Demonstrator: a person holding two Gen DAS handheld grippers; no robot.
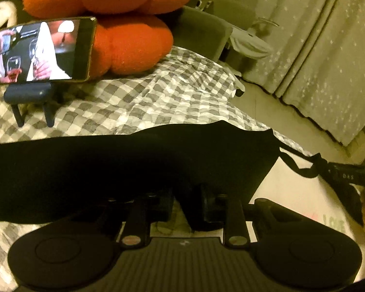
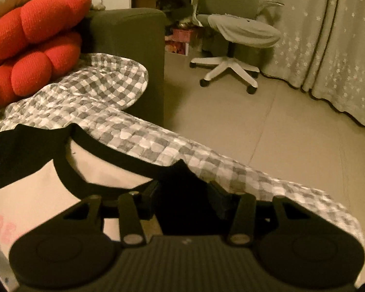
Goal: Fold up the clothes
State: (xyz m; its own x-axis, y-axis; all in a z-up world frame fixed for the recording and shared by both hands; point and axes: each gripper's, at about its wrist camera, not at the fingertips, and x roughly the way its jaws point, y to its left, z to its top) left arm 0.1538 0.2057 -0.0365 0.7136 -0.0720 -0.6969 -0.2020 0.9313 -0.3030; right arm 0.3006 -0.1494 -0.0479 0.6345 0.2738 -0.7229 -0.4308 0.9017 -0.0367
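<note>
Matt black and cream cloth is shown by the shirt (image 2: 36, 189), crinkled checked cotton by the bedcover (image 1: 158, 97), coarse knitted fabric by the red cushion (image 2: 36, 56), and glossy glass by the phone (image 1: 41, 51)

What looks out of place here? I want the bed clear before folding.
A phone on a small stand, screen lit, sits on the checkered bedspread against the red cushion, just beyond the black garment.

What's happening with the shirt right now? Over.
Left gripper shut on black sleeve. Right gripper shut on shirt shoulder. Phone stand beyond, not blocking.
</note>
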